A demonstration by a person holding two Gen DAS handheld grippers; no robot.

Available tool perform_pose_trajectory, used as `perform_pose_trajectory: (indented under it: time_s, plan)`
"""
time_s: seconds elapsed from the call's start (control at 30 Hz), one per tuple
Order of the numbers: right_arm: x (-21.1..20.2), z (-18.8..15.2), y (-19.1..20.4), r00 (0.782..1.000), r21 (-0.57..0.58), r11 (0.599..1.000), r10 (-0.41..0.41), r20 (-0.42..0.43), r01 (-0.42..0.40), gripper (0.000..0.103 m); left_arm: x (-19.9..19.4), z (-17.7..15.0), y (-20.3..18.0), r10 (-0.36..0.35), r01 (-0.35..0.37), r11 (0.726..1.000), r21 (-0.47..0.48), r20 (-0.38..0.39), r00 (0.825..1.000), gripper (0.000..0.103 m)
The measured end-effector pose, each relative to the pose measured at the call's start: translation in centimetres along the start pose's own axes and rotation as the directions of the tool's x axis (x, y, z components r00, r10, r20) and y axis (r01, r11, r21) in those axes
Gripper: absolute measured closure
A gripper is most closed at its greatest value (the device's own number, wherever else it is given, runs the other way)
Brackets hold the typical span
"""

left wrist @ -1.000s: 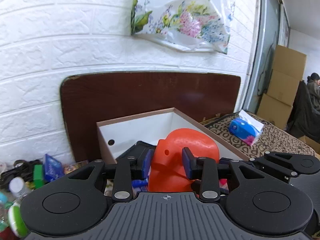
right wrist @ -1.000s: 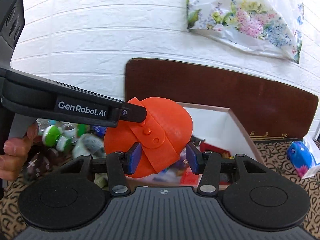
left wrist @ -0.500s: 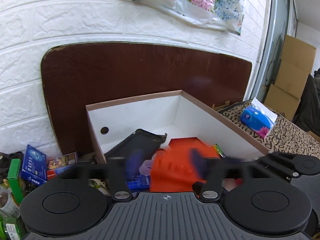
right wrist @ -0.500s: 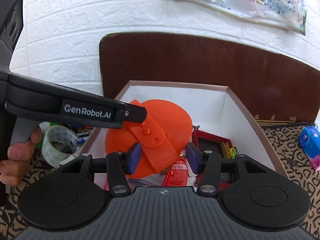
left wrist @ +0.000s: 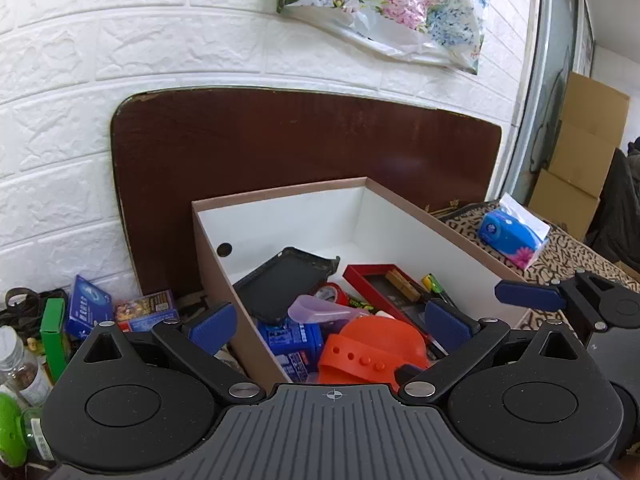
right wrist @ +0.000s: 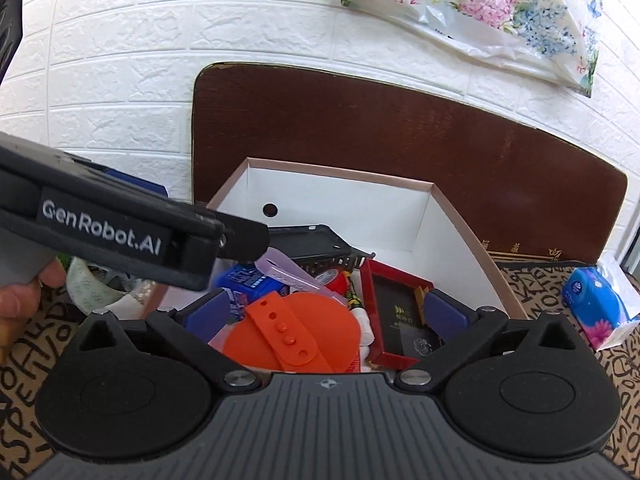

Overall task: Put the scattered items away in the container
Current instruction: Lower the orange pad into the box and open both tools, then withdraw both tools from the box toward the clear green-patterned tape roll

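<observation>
Lying in the box [left wrist: 404, 216] near its front wall, the orange disc [right wrist: 292, 340] with its studded strap rests on the pile, touched by neither tool. The left gripper [left wrist: 332, 320] has just been opening and its jaws stand wide apart, one pad outside the box's left wall, the other over the inside; the disc sits below and between them, free. The right gripper [right wrist: 324, 312] has likewise just spread wide, with nothing pressed between its pads. Behind the disc lie a purple scoop [left wrist: 320, 312], a black phone case [left wrist: 284, 284] tilted against the left wall, and a red frame [right wrist: 396, 312] toward the right wall. The back half of the box floor looks bare, though the case may hide part of it. A tissue pack [left wrist: 512, 236] lies on the patterned cloth [left wrist: 568, 256], well clear of the box's right edge.
</observation>
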State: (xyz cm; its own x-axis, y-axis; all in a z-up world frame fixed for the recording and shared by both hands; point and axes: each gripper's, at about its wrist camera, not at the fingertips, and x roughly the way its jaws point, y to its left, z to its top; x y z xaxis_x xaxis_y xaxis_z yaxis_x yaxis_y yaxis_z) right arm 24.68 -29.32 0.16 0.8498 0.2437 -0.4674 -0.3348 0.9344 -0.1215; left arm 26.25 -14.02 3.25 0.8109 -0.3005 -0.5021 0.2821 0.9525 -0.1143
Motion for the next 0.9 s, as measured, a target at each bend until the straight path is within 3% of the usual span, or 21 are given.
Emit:
perform_pose_trajectory:
  time_s: [0.3,0.4,0.9]
  plan:
    - [-2.6,0.9,0.9,0.999,-0.012,1.000,0.007,0.031,-0.007,0.000,-3.0,-0.4,-0.5,0.004,-0.004,1.000,0.009,0.011,1.000,0.000]
    - [-3.7,0.9,1.6,0.999,-0.005,1.000,0.019,0.037,-0.018,0.000,-4.7,-1.5,-0.1,0.013,-0.012,0.999,-0.033,0.006,1.000,0.000]
    - [-7.7,-4.1,11.3,0.975,-0.054,0.973,0.224,0.005,-0.223,0.000,-12.8,-12.4,5.2,0.073,-0.088,0.962,-0.259,-0.065,0.995,0.000]
